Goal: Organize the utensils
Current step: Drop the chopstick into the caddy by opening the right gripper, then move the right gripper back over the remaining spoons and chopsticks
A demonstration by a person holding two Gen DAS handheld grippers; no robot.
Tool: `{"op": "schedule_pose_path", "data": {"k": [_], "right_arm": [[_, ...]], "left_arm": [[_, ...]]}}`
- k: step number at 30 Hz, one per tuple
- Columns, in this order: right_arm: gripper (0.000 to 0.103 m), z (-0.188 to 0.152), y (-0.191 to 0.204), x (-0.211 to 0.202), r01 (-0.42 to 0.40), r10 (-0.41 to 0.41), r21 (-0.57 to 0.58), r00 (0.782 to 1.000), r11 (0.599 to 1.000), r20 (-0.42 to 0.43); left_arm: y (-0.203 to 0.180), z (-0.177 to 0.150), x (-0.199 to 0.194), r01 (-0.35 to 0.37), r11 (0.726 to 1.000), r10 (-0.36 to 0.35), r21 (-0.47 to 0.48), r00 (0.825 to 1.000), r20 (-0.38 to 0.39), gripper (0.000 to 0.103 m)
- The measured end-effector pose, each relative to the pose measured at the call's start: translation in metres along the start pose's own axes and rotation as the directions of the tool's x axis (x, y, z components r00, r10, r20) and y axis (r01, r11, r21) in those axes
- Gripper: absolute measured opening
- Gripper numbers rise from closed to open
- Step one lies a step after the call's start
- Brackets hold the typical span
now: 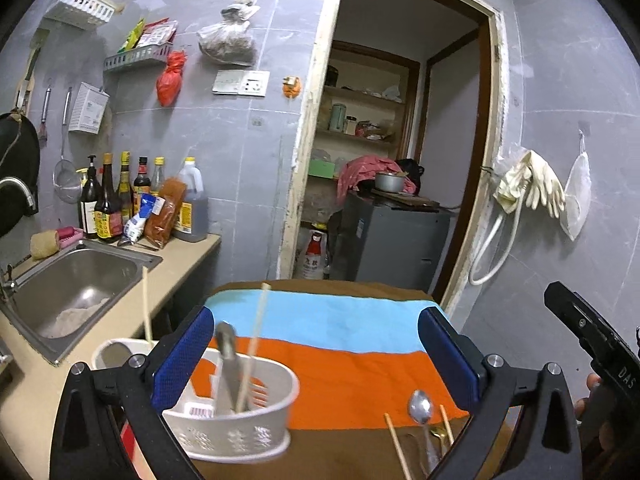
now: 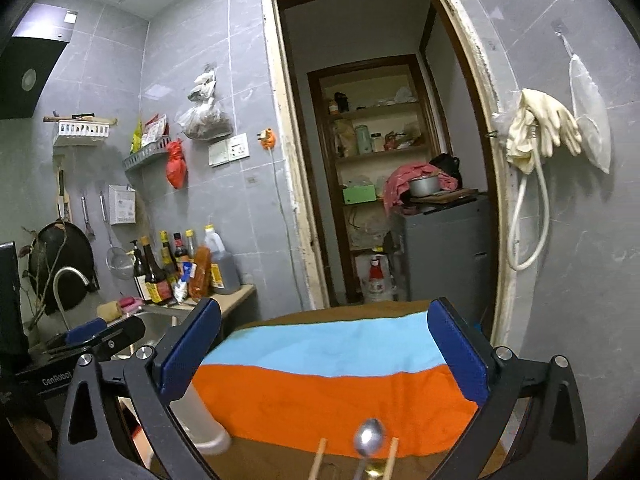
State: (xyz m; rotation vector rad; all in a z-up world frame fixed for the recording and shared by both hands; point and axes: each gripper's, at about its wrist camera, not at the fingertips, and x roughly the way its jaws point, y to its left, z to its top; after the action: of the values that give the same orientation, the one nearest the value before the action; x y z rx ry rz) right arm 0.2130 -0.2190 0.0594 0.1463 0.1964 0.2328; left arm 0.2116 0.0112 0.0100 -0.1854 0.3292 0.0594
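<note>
A white utensil holder [image 1: 236, 420] stands at the table's left on the orange and blue cloth [image 1: 340, 344]. It holds a metal utensil [image 1: 228, 364] and two chopsticks [image 1: 256, 340]. A silver spoon [image 1: 420, 406] lies between two loose chopsticks [image 1: 396, 444] near the front edge; the spoon [image 2: 370, 442] also shows in the right wrist view. My left gripper [image 1: 316, 344] is open and empty just behind the holder. My right gripper [image 2: 324, 344] is open and empty above the spoon.
A steel sink [image 1: 76, 284] and counter with sauce bottles [image 1: 108, 200] lie to the left. A doorway [image 1: 400, 140] to a pantry with a grey fridge [image 1: 392, 240] is straight ahead. Rubber gloves [image 1: 532, 184] hang on the right wall.
</note>
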Motion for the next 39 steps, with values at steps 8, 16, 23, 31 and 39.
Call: {"op": "schedule_pose_path", "data": {"k": [8, 16, 23, 31, 39], "right_arm": [[0.101, -0.008, -0.044, -0.01, 0.024, -0.024, 0.0, 0.999, 1.0, -0.046], [0.101, -0.033, -0.081, 0.0, 0.038, -0.037, 0.011, 0.992, 0.999, -0.122], [0.101, -0.077, -0.111, 0.029, 0.054, -0.043, 0.043, 0.973, 0.998, -0.227], [0.101, -0.112, -0.124, 0.062, 0.018, 0.006, 0.068, 0.938, 0.998, -0.346], [0.088, -0.14, -0.129, 0.093, -0.017, 0.056, 0.091, 0.893, 0.996, -0.446]], "left_arm": [[-0.037, -0.02, 0.002, 0.006, 1.0, -0.005, 0.014, 0.999, -0.034, 0.103], [-0.057, -0.046, 0.017, 0.001, 1.0, 0.001, 0.023, 0.995, -0.1, 0.103], [-0.065, -0.075, 0.044, -0.017, 0.999, 0.022, 0.034, 0.983, -0.181, 0.103], [-0.062, -0.098, 0.08, 0.012, 1.0, -0.018, -0.022, 0.958, -0.286, 0.102], [-0.058, -0.12, 0.121, 0.021, 0.997, -0.051, -0.075, 0.905, -0.422, 0.075]]}}
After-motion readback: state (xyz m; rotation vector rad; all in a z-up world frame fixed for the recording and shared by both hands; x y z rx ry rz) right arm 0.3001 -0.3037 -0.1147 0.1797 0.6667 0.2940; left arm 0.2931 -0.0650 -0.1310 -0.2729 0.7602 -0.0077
